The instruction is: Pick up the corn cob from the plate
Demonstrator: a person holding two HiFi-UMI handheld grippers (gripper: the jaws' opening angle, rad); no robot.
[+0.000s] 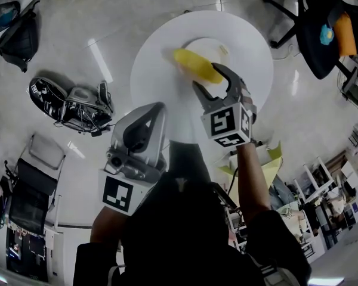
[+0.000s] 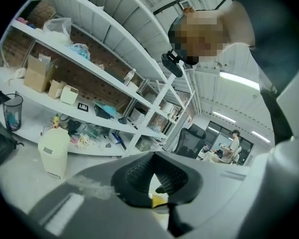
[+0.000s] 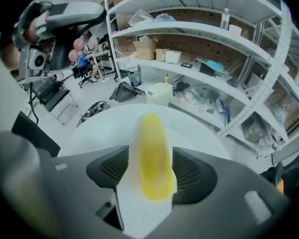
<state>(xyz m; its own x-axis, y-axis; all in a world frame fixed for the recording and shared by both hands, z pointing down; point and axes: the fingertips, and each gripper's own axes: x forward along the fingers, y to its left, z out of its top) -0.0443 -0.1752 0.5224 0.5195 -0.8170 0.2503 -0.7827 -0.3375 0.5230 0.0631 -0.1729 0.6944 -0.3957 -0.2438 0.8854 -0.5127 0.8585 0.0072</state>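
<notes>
A bright yellow corn cob point(image 1: 197, 66) lies on a pale plate point(image 1: 206, 45) near the middle of a round white table point(image 1: 155, 58), seen from the head view. The cob is long and smooth-looking, rounded at both ends, and its kernels cannot be made out through the blur. It rests on its side, slanting across the plate.

The right gripper point(image 1: 207, 76) points steeply down at the cob's near end. Its dark jaws stand wide apart, one on each side of the cob. In the right gripper view the corn cob point(image 3: 153, 156) runs lengthwise straight away from the camera, filling most of the gap between the two ribbed pads point(image 3: 113, 168) of the right gripper point(image 3: 149, 157). The pads sit just beside the cob's flanks and do not visibly press on it, so the cob rests on the plate, not lifted.

The left gripper point(image 1: 144, 124) is held back at the table's near edge, well apart from the cob. In its own view the left gripper point(image 2: 157, 176) has its jaws drawn together with nothing held.
</notes>
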